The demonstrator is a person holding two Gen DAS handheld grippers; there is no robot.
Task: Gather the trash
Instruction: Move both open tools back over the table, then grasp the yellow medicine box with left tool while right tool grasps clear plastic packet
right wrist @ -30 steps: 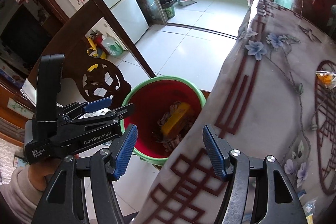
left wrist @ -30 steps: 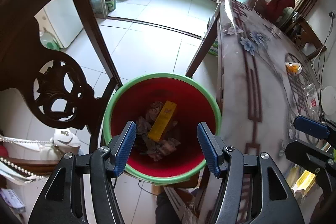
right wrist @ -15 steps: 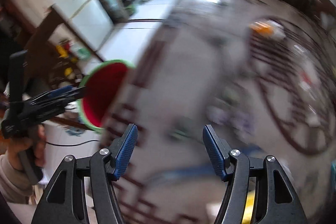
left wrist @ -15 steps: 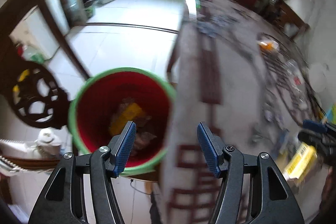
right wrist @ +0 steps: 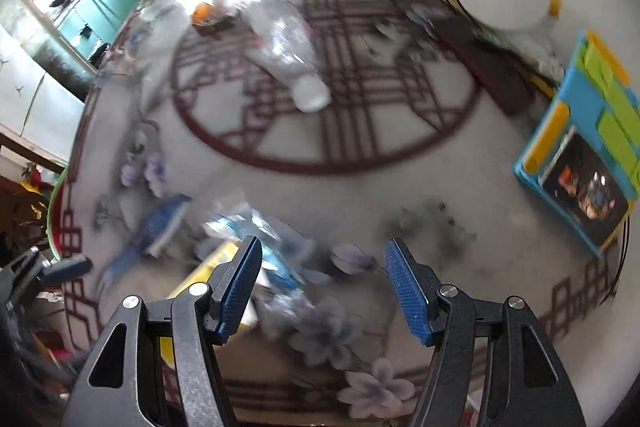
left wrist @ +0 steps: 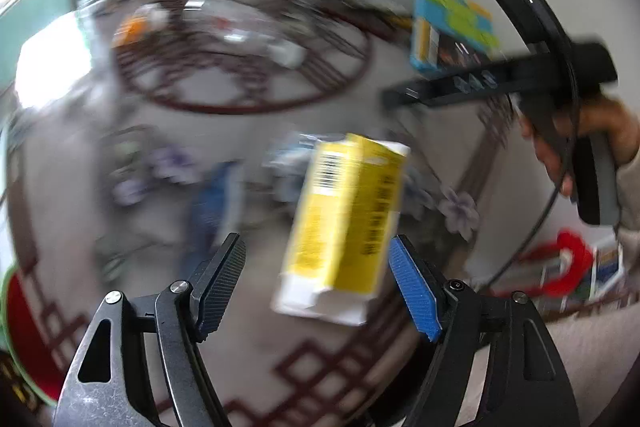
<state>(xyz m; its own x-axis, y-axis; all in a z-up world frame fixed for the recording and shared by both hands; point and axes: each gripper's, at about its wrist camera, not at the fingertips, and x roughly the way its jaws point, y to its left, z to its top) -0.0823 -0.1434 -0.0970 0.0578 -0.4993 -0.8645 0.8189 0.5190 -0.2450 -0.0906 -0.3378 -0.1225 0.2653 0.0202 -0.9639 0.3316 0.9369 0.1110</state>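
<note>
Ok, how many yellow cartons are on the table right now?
1. The yellow carton lies framed between the left gripper's opening jaws, pads not pressing on it. The right wrist view shows the same one, partly behind a finger. Blur may hide others.

We note a yellow carton (left wrist: pixel 348 211) lying flat on the patterned tablecloth, one white end flap open, with a barcode on one face and dark print on another. Beside it lie crumpled clear and blue wrappers (right wrist: pixel 256 231); detail is blurred. A clear plastic bottle (right wrist: pixel 286 47) lies on its side, white cap toward us. A red bin with a green rim (left wrist: pixel 20 339) shows past the table edge.
</note>
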